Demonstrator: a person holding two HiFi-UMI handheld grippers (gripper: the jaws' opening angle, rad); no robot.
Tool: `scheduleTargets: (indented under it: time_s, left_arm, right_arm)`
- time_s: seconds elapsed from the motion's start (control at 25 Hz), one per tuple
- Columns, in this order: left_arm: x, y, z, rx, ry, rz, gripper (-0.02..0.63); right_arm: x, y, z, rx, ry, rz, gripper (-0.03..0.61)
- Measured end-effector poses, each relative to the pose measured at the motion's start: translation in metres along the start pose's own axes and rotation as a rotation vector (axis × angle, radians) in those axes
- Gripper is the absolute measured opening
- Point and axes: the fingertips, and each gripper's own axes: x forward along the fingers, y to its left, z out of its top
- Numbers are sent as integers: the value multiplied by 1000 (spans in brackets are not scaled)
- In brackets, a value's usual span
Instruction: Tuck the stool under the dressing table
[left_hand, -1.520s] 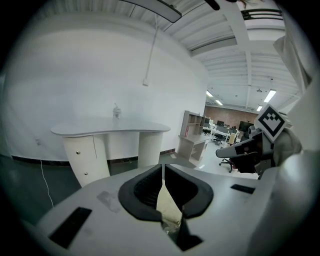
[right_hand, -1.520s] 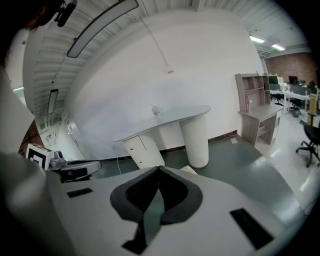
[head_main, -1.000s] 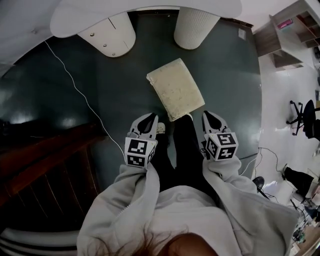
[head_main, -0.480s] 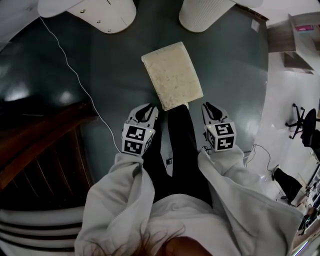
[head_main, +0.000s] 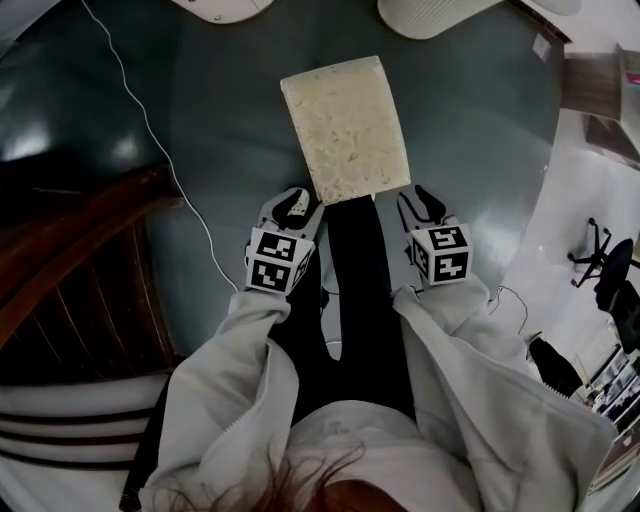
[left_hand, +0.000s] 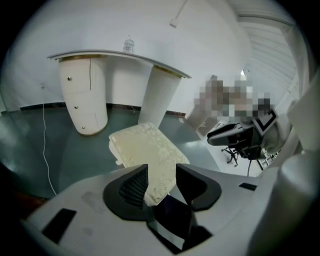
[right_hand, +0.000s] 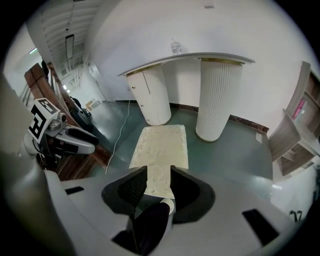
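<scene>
The stool (head_main: 345, 128), a rectangular seat with a cream patterned cushion, stands on the dark green floor short of the white dressing table (left_hand: 120, 54), which has two ribbed pedestals (right_hand: 216, 97). My left gripper (head_main: 296, 203) hangs at the stool's near left corner and my right gripper (head_main: 418, 200) at its near right corner. The jaws of both have just been opening and stand apart. In the left gripper view the cushion's near corner (left_hand: 152, 187) shows in the gap of the left gripper (left_hand: 161, 172), untouched by the pads. The right gripper (right_hand: 157, 176) frames the stool's near edge (right_hand: 159, 175).
The person's legs in black trousers (head_main: 355, 280) stand between the grippers, a shoe under the stool's near edge. A white cable (head_main: 150, 130) trails across the floor at left. Dark wooden furniture (head_main: 80, 280) stands at left, an office chair (head_main: 600, 268) and shelves (right_hand: 295, 135) at right.
Both grippers have sunk and moved forward to the stool's near corners. Their jaws, shut a second ago, now stand open. The stool looms larger in the head view.
</scene>
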Motion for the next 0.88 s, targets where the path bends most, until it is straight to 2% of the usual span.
scheduleTargets:
  time_s: [0.48,0.88]
  left_arm:
    - [74,5,-83,-10,189,23,264]
    - [132,9,-138,3,311,76,311]
  right_arm:
    - [58,-29,-43,-154,86,28,270]
    - [109,-34,-88,-272,173,79,397]
